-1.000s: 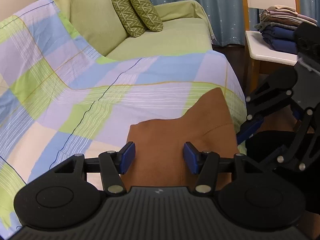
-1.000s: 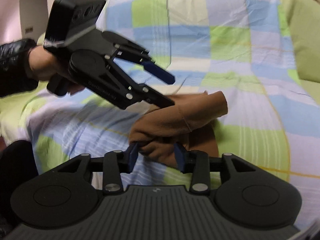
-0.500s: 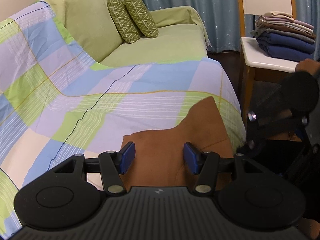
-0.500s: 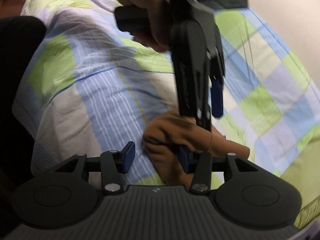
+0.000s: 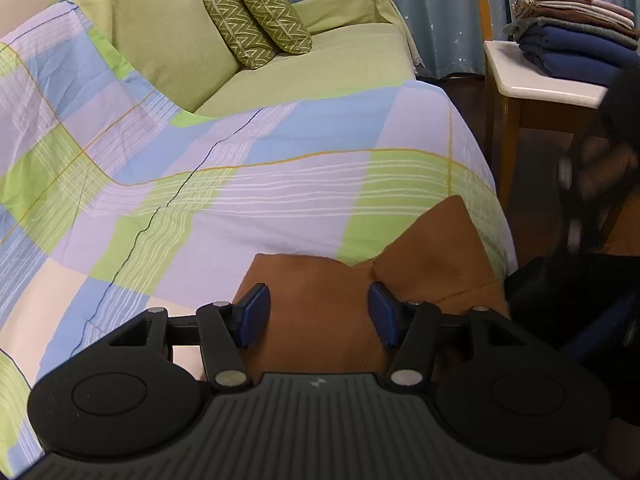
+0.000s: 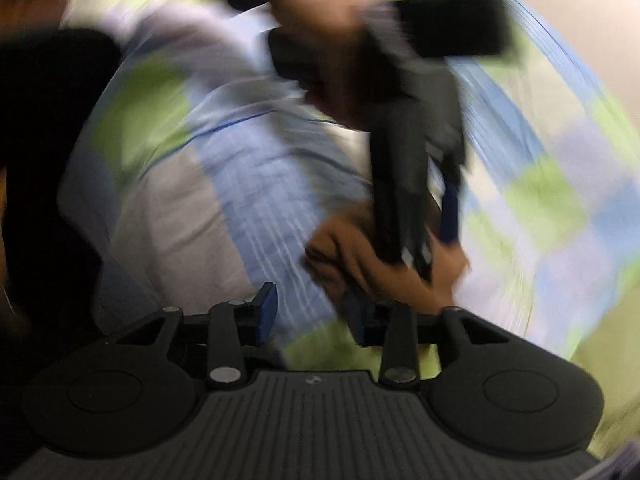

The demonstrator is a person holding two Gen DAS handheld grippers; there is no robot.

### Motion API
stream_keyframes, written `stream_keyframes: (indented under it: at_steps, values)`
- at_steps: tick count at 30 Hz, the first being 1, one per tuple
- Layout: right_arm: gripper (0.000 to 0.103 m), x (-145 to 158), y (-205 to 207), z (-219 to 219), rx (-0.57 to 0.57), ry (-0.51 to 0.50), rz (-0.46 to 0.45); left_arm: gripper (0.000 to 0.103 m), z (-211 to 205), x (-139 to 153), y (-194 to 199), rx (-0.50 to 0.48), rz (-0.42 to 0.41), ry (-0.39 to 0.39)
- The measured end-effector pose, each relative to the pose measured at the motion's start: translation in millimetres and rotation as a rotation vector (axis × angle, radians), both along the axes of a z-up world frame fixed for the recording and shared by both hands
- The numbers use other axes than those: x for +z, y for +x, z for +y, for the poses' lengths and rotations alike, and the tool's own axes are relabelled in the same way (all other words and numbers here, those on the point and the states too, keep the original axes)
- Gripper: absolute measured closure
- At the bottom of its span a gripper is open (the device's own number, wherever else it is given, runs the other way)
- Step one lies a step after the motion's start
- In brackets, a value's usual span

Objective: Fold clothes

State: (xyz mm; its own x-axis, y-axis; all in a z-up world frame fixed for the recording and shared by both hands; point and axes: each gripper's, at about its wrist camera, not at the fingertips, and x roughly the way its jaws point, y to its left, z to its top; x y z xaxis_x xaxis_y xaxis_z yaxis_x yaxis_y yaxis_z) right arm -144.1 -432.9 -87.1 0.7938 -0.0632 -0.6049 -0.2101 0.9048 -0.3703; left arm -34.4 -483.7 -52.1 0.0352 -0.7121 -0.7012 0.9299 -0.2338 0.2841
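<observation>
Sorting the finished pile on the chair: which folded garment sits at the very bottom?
The navy blue one, lying directly on the white chair seat; brown, grey and beige folds are stacked above it.

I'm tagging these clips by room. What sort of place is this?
Most likely a home living room: a green-covered sofa with patterned cushions, star-print curtains, and a chair stacked with folded clothes.

The left gripper (image 5: 318, 314) is a ribbed matte black plastic body with two round discs, silver rivets at five and seven o'clock, and blue rubber pads (image 5: 253, 314).
</observation>
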Motion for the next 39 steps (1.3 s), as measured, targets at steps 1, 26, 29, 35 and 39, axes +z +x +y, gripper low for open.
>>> stream_keyframes:
  at_steps: [1, 26, 29, 35, 39]
  values:
    - [0.073, 4.1, -6.8, -7.0, -0.062, 0.047, -0.036, 0.042, 0.2, 0.3, 0.7, 0.002, 0.002, -0.001]
    - [0.064, -16.4, -1.3, -138.1, -0.494, 1.179, -0.224, 0.034, 87.7, 5.0, -114.7, 0.336, -0.191, -0.254]
    - [0.091, -11.5, 9.8, -146.1, -0.485, 1.24, -0.217, 0.034, 81.3, 2.3, -112.6, 0.412, -0.164, -0.271]
    - [0.093, 16.8, 26.6, -143.8, -0.399, 1.253, -0.255, 0.034, 62.2, 2.0, -102.4, 0.604, -0.153, -0.338]
    - [0.095, 22.5, 31.7, -141.3, -0.387, 1.246, -0.269, 0.032, 58.2, -6.3, -107.5, 0.626, -0.274, -0.299]
